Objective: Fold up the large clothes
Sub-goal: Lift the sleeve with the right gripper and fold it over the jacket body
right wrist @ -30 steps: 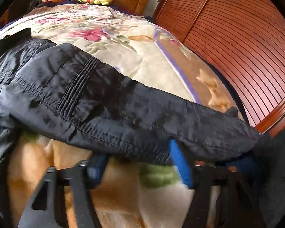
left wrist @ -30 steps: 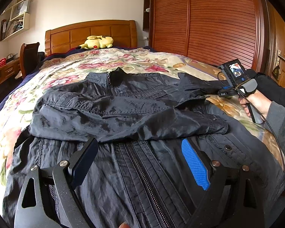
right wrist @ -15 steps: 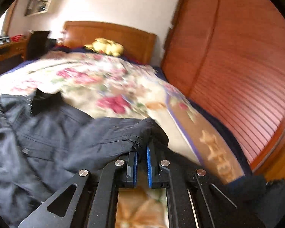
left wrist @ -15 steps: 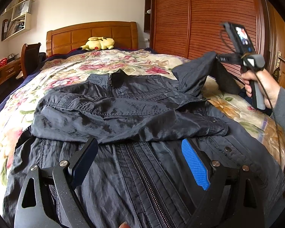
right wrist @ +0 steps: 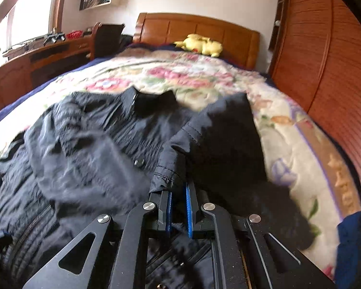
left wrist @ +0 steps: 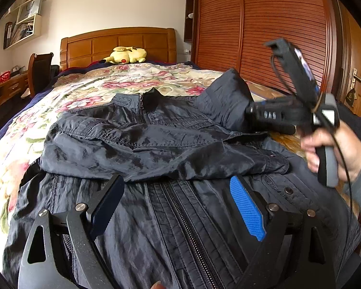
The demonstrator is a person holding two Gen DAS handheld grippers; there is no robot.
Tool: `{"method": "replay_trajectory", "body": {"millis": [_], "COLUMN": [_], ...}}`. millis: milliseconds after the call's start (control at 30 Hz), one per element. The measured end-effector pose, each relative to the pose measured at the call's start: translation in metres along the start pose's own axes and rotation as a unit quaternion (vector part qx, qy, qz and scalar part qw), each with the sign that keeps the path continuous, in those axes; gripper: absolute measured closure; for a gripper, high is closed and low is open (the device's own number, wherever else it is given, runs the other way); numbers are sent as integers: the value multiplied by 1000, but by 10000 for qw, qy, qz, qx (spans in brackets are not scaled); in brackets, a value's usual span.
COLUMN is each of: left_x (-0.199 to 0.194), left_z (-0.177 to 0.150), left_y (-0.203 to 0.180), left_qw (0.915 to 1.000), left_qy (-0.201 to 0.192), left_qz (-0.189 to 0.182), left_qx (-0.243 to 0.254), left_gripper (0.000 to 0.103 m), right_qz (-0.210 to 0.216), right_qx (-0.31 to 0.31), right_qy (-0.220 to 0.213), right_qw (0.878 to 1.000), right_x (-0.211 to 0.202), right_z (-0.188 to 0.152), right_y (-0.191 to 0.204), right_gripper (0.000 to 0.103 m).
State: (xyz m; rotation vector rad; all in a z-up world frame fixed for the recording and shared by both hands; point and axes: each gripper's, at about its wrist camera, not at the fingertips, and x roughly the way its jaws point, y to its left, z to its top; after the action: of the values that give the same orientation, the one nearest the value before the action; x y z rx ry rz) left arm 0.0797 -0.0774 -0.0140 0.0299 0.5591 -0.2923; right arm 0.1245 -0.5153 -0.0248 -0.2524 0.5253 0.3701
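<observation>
A dark zip-up jacket [left wrist: 156,144] lies face up on the floral bedspread [left wrist: 132,77], collar toward the headboard. One sleeve is folded across its chest. My left gripper [left wrist: 178,204] hovers open low over the jacket's zipper front, nothing between its pads. A hand holds my right gripper [left wrist: 250,112] at the jacket's right side. It is shut on the cuff of the other sleeve [left wrist: 226,98], which stands lifted off the bed. In the right wrist view the right gripper [right wrist: 178,190] pinches the stitched cuff of that sleeve [right wrist: 223,132], and the jacket [right wrist: 96,144] spreads out to the left.
A yellow plush toy [left wrist: 126,55] rests by the wooden headboard [left wrist: 118,41]. A slatted wooden wardrobe [left wrist: 264,24] runs along the bed's right side. A chair [left wrist: 39,69] and a desk [right wrist: 36,55] stand to the left of the bed.
My right gripper closed on the sleeve cuff, lifted it off the bed and carried it leftward toward the jacket's body. The left gripper stayed still and open.
</observation>
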Motion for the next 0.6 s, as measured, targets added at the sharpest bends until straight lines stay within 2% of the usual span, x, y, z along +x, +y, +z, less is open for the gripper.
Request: {"method": "replay_trajectory", "body": {"millis": [133,233,400,600], "left_x": [0,0,0,0], "left_z": [0,0,0,0], "left_y": [0,0,0,0], "left_qw": [10000,10000,10000,10000], "left_qy": [9,1,2,4], "left_qz": [2,1,3,5], "left_qx": [1,-3,3,-2], "left_gripper": [13,13,13,13], "right_qz": [40,38,137,49], "right_qx": [-23,105,101,121], "right_qy": [159,297,249,-28], "right_qw": [9999,9995,9995,9999], "right_x": [12,5,-26,-55], "right_z": [-9,-11,-5,-12], "right_y": [-5,-10,-7,-16], "right_gripper": [95,82,51,49]}}
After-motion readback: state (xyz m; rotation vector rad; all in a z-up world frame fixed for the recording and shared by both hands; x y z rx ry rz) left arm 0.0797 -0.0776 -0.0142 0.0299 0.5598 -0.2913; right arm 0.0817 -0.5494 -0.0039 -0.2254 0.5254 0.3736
